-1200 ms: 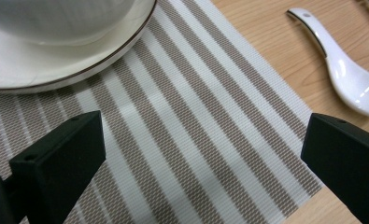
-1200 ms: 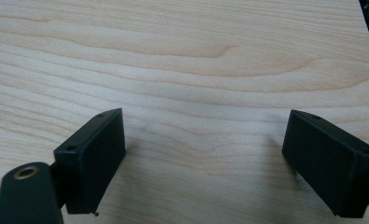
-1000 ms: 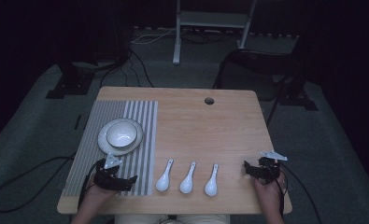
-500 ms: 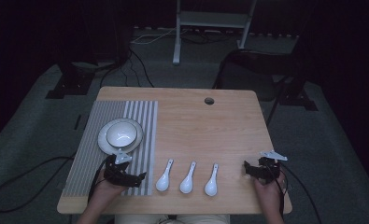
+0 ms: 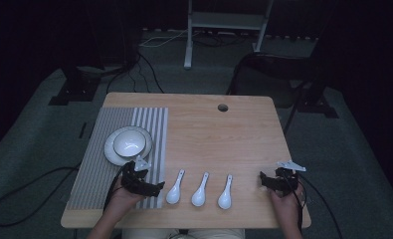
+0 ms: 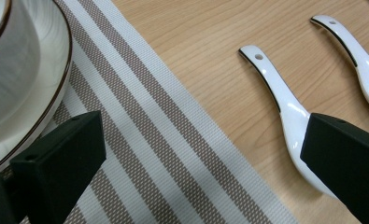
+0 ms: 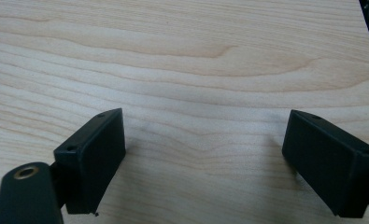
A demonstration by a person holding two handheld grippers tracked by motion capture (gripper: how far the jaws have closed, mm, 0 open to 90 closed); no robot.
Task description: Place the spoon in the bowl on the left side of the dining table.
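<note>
No lettering, label, brand or number can be read anywhere from where I stand (not on the crockery, mat or surface).

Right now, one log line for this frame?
left gripper: open, over mat edge by left spoon | right gripper: open, over bare table | bowl on plate | spoons: three in row

Left hand-held gripper (image 5: 154, 187) low, jaws spread wide, right hand-held gripper (image 5: 263, 181) low, jaws wide apart
</note>
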